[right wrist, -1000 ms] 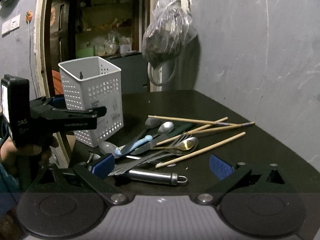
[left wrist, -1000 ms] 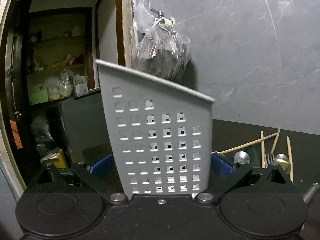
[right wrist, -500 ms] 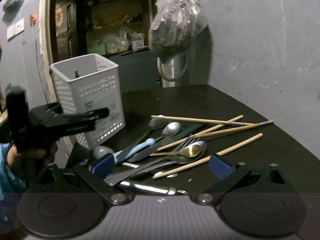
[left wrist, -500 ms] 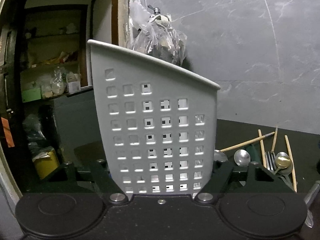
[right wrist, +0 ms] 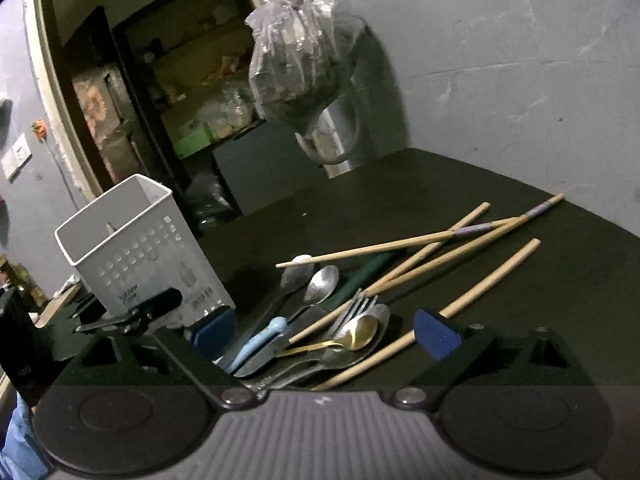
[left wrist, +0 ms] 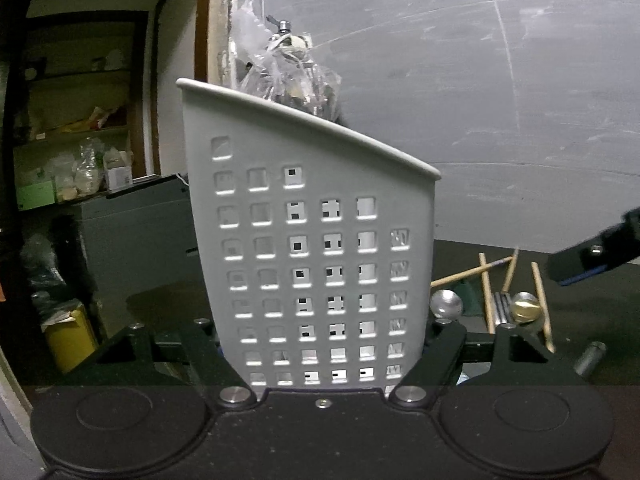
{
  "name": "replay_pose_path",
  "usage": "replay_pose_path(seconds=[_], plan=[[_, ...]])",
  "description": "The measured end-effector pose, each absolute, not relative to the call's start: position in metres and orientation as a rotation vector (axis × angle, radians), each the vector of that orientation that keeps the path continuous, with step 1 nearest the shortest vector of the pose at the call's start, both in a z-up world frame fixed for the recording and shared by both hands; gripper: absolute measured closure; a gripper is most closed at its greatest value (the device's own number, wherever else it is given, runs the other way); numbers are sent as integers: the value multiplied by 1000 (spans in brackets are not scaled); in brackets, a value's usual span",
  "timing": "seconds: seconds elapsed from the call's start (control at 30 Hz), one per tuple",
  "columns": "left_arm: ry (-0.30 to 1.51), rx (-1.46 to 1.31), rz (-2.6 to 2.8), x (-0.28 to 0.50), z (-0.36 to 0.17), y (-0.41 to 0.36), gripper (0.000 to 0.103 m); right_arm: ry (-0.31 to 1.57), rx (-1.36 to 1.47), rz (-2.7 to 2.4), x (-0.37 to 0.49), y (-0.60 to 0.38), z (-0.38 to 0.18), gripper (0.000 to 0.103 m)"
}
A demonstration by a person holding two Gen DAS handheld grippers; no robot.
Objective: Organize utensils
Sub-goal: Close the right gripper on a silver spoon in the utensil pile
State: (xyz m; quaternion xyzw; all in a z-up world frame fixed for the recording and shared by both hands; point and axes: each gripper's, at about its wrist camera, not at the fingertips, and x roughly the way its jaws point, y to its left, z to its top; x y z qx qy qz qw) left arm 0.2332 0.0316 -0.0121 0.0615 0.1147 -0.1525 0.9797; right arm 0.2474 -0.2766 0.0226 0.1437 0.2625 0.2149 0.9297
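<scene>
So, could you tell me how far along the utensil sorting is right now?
Early. Done: the left gripper is clamped on the white caddy. In hand: the right gripper, jaws closing, straddles the utensil pile, gripping nothing. Left: the spoons, fork and chopsticks all lie on the table.

Straight ahead of the left claw [left wrist: 322, 344] the white holder [left wrist: 312, 248] fills the whole gap, its pierced wall pressed between the fingers, so nothing passes forward there. The right claw [right wrist: 324, 330] has its jaws closing over a heap of cutlery [right wrist: 320, 320] (spoons, forks and a knife overlapping), with chopsticks [right wrist: 420, 256] crossing ahead and to its right. Beyond the chopsticks the dark bench [right wrist: 460, 184] lies bare up to the wall. A hanging plastic bag [right wrist: 300, 60] blocks the high space ahead.
</scene>
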Motion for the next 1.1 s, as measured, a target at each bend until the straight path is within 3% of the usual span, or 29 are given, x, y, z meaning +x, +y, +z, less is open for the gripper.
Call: replay_pose_path(seconds=[0.33,0.67,0.87,1.1], plan=[[231,124,-324,226,-14,29,27,602,365,530,281,-277,18,24],[240,124,-334,228,-11,31,27,676,477,532,315,-288,7,34],[241,124,-335,229,-11,31,27,659,505,522,311,-298,9,35],[241,124,-335,229,-12,31,27,681,473,473,315,-303,4,54]])
